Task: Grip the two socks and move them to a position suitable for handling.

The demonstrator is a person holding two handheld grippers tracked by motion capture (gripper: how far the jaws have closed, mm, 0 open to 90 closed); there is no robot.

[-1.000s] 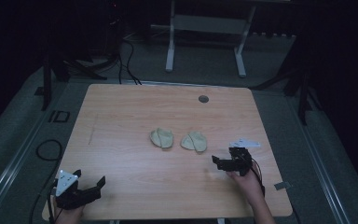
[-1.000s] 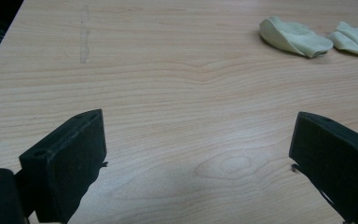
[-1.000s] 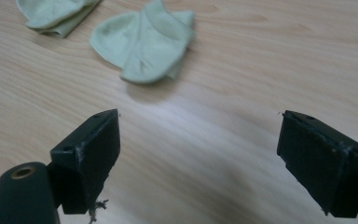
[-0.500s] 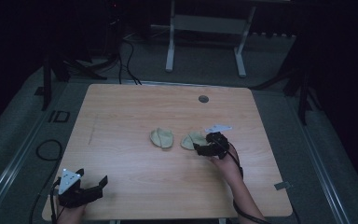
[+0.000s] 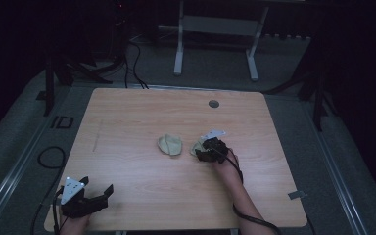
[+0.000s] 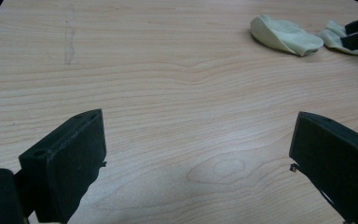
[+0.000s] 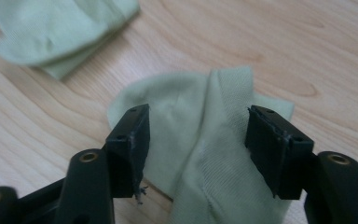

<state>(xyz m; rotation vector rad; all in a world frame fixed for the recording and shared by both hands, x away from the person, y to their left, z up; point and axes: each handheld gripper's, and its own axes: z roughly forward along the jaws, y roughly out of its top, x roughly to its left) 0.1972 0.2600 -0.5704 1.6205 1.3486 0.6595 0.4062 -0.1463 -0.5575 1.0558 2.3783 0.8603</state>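
Wood grain ran across the table (image 5: pixel 127 122), bare along its near edge, where the left gripper (image 5: pixel 108 192) rested at the near-left corner in a hand (image 5: pixel 73 223), its jaws spread wide with nothing between them. In the left gripper view those jaws framed bare wood, and a faint grey streak (image 6: pixel 68 35) marked the surface farther off.

Toward the middle, the right gripper (image 5: pixel 201 154) sat low over the right cloth (image 5: pixel 196 147), held by a hand (image 5: pixel 229 166) whose forearm came in from the near edge, with a cable (image 5: pixel 254 223) trailing beside it. The gripper body hid most of that cloth from above. In the right gripper view the jaws stood apart on either side of the pale green cloth (image 7: pixel 200 140), its raised fold lying between them; whether the pads touched the fabric could not quite be told.

Just left of it, apart by a small gap, lay the second folded cloth (image 5: pixel 170 144), of the same pale green.

Farther back, a round grey grommet (image 5: pixel 214 104) sat in the tabletop near the far edge. On the floor to the left, white lettering (image 5: pixel 61 122) seemed to read "ID". Beyond the table stood a white frame (image 5: pixel 215 34), and dark cables (image 5: pixel 134 58) ran along the floor.
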